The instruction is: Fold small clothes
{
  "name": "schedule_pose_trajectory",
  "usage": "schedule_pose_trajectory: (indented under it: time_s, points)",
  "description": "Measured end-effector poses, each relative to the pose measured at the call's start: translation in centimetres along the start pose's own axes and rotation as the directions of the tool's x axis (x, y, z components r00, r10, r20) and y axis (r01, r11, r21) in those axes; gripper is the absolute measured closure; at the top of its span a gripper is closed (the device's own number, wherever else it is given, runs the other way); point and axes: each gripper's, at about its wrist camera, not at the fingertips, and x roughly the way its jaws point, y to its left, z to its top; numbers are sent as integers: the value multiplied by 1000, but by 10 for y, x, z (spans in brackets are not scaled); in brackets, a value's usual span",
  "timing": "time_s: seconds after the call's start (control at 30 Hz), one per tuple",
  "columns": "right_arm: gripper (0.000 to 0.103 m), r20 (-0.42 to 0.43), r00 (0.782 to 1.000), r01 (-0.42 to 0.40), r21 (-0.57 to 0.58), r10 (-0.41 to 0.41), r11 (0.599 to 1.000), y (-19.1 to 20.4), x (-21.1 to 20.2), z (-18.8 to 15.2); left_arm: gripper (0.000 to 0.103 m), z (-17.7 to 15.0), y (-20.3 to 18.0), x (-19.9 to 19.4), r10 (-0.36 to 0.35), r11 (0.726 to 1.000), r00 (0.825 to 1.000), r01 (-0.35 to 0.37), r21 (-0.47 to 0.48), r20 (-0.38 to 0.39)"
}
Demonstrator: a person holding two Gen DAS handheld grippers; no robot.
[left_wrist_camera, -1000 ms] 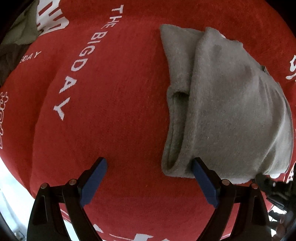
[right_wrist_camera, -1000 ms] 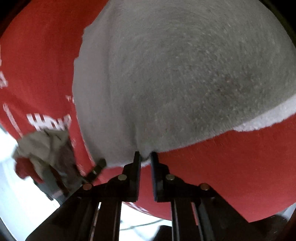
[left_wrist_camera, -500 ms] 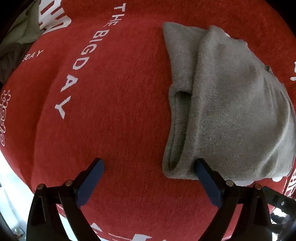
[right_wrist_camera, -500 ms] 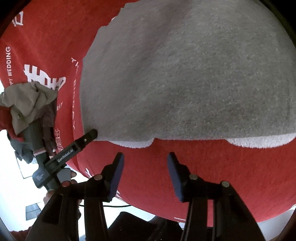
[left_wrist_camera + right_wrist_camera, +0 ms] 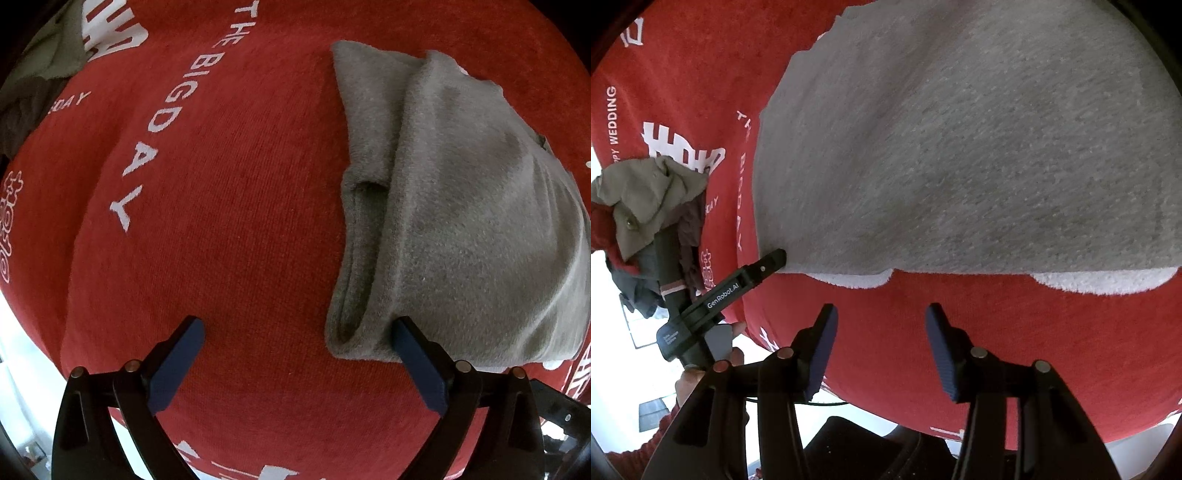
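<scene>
Left wrist view: the left claw (image 5: 295, 350) gapes wide, empty, one fingertip against the folded grey garment (image 5: 461, 221) on the red cloth (image 5: 221, 221) covering the desk. The right claw (image 5: 881, 347) is spread, empty, just short of the garment's edge.

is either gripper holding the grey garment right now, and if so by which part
No. Both are open. The right gripper sits short of the grey garment. The left gripper has one finger at its near edge, the other apart on the red cloth.
</scene>
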Motion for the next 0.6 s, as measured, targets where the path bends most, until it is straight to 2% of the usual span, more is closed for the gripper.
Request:
schedule_pose_trajectory:
  time_s: [0.23,0.27,0.33,0.4,0.5,0.6]
  points:
    - [44,11,1000,5,-6,-5,1000,-4,-3,-1,1,2,9,4,-35,999,999,34,-38,-25]
    - [44,11,1000,2,-4,-2,1000,-5,-2,-1,1,2,11,3,-48,998,999,47,-48,-26]
    - [44,11,1000,-7,-2,7,1000,-7,-3,-1,1,1,16,0,-117,990,993,114,-82,-28]
    - [44,15,999,-29,-3,29,1000,-8,-2,-1,1,-2,20,-3,-190,976,981,186,-115,-28]
    - [44,23,996,-90,23,90,996,-11,2,0,1,-8,21,-5,-297,945,954,288,-155,-34]
    - [44,29,985,-170,94,168,981,-18,12,4,1,-13,16,-4,-345,928,938,334,-167,-43]
